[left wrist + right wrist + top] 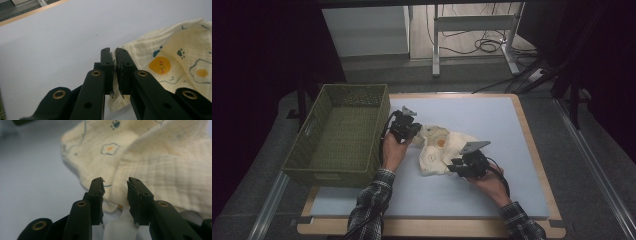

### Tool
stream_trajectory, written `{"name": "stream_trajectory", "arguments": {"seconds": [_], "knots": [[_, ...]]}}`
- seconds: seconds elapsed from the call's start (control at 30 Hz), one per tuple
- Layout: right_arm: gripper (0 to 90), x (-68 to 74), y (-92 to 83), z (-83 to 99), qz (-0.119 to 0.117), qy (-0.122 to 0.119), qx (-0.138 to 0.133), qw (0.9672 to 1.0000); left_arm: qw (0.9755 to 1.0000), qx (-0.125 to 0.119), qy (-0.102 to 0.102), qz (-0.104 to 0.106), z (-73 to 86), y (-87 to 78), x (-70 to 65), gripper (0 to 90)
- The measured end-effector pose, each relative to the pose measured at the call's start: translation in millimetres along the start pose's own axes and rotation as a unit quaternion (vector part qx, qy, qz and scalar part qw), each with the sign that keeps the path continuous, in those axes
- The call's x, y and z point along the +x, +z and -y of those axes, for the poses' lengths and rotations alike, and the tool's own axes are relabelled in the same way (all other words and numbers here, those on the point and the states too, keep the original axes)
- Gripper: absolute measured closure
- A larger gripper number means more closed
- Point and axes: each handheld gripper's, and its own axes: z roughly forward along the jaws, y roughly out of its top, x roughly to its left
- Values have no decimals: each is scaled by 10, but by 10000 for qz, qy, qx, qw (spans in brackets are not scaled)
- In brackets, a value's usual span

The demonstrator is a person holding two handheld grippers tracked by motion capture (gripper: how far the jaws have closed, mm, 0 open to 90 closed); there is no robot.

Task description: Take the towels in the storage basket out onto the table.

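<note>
l tongs [113, 53] clamp cloth [175, 67] edge, r tongs [115, 183] straddle a fold.

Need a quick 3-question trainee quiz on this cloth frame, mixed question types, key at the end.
1. True or false: the left tongs are shut on an edge of the cream cloth.
2. The green basket sits on which side of the cloth in the high view: A left, B right, C behind?
3. What lies between the jaws of the right tongs, and do the pads press it?

Key: 1 true. 2 A. 3 A cloth edge and its white label; there are visible gaps, not pressed.
</note>
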Motion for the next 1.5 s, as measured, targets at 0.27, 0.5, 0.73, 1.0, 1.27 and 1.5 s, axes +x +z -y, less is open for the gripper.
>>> {"name": "stream_trajectory", "arguments": {"seconds": [0.27,0.5,0.73,1.0,1.27,1.5], "knots": [[860,-11,-53,-45,217,-49,-25,9997,10000,-56,-56,-30,-19,26,26,849],[858,-301,-418,-226,386,267,-471,9978,9998,-21,-39,-174,-129,19,83,849],[858,-763,-678,-490,756,671,-793,9917,9991,60,23,-427,-269,68,98,848],[738,-1273,-786,-611,1336,1166,-825,9807,9978,152,-206,-612,-293,180,136,580],[693,-1144,-735,-251,1202,915,-466,9874,9987,108,-222,-456,-142,125,82,439],[649,-1000,-659,45,969,934,-376,9902,9998,36,-199,47,61,47,-132,400]]}}
